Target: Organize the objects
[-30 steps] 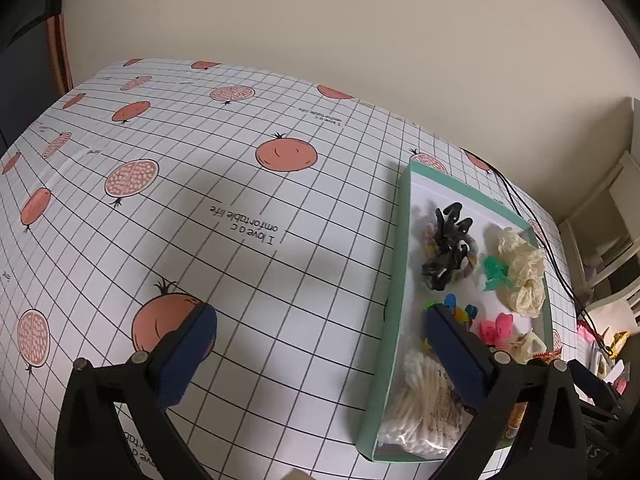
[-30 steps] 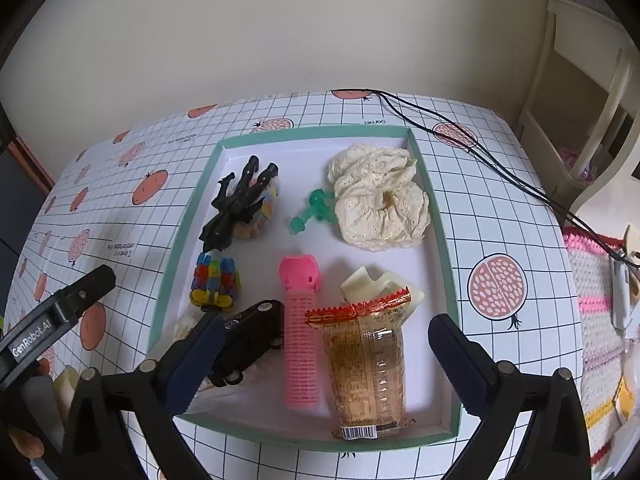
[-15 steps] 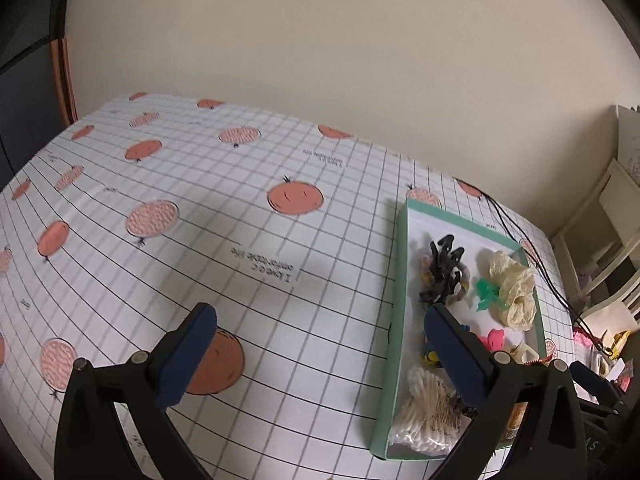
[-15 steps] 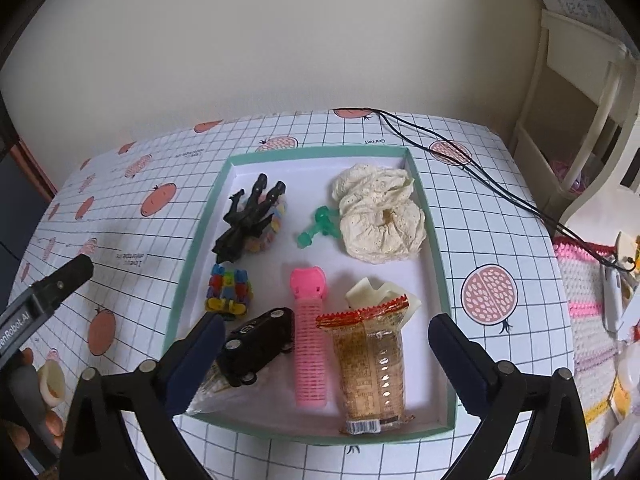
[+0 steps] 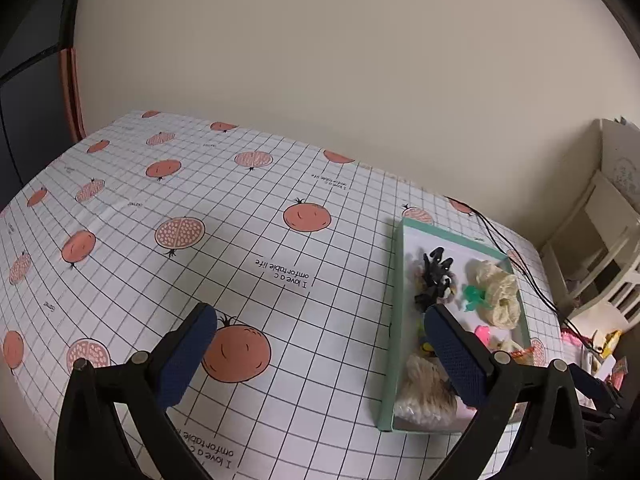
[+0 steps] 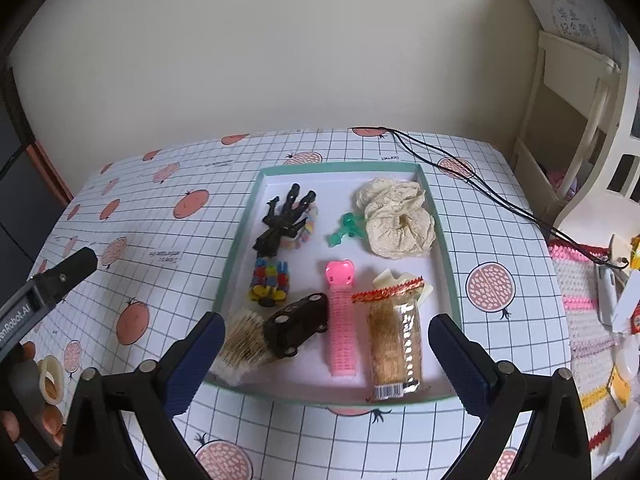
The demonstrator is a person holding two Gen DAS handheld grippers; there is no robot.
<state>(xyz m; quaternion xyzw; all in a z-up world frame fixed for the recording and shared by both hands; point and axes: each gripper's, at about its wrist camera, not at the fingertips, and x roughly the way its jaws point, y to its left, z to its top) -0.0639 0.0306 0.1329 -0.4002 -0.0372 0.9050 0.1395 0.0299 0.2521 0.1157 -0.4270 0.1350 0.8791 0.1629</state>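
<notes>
A: What did the left wrist view show?

B: The left gripper (image 5: 316, 332) hung above the tablecloth (image 5: 248, 240), a white grid printed with pomegranates. Its jaws stood wide apart with nothing between them. The green-rimmed tray (image 5: 394, 304) lay to its right on the cloth, and the right finger (image 5: 456, 356) covered part of it.

A: Could you make out the tray's contents from there?

B: Only partly: a black hair claw (image 5: 434, 280), a cream scrunchie (image 5: 496, 292) and a bag of cotton swabs (image 5: 424, 392) at the near corner.

A: And the right wrist view?

B: The right gripper (image 6: 324, 346) hovered over the tray's (image 6: 448, 264) near edge, jaws spread wide and empty. Inside, the black hair claw (image 6: 286, 220) lay at the far left on a pastel bead bracelet (image 6: 306, 234). The cream scrunchie (image 6: 396, 220) sat at the far right, with a small green clip (image 6: 346, 230) just beside it.

A: The nearer half?

B: A multicoloured toy (image 6: 270, 278) lay on the left, and a black toy car (image 6: 298, 322) rested against the cotton swabs (image 6: 242, 344). A pink hair roller (image 6: 342, 316) lay in the middle, beside a snack packet (image 6: 394, 344). The left gripper's tip (image 6: 64, 274) showed at the left edge, well apart from the tray.
</notes>
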